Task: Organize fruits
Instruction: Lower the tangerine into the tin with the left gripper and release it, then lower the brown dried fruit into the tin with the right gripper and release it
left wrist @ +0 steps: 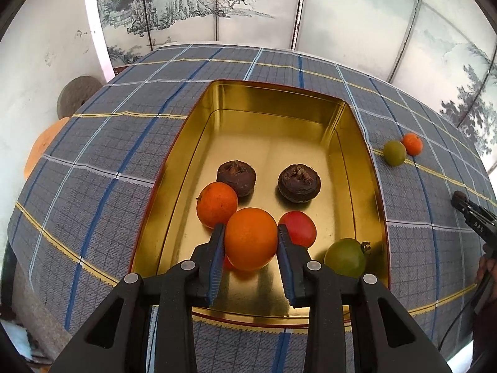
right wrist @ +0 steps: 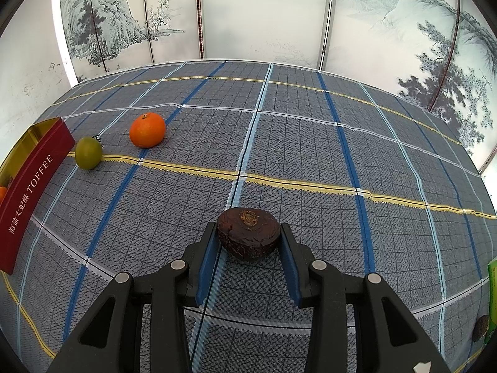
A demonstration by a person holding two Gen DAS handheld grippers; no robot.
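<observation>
your left gripper (left wrist: 251, 240) is clamped on an orange (left wrist: 250, 238), both blue pads pressed to its sides, low inside the gold tin (left wrist: 363, 143); it looks set down or nearly so. before you let go, check it sits on the tin floor and is not riding on the smaller orange (left wrist: 216, 204) touching it on the left or the red fruit (left wrist: 299, 227) just behind on the right, else it may roll when the pads part. open slowly and lift straight out. a green fruit (left wrist: 345, 257) lies at the near right corner, and two dark brown fruits (left wrist: 237, 177) sit further in; the far half of the tin is bare. your right gripper (right wrist: 248, 237) is closed on another dark brown fruit (right wrist: 248, 236), pads on both flanks, resting on or just above the cloth; keep the squeeze light, the skin looks wrinkled and soft. further out on the plaid tablecloth (right wrist: 310, 143), a green fruit (right wrist: 88, 153) and an orange (right wrist: 147, 130) wait beside the tin's red wall (right wrist: 31, 183), marked toffee. behind the table stands a painted landscape screen (right wrist: 248, 15).
</observation>
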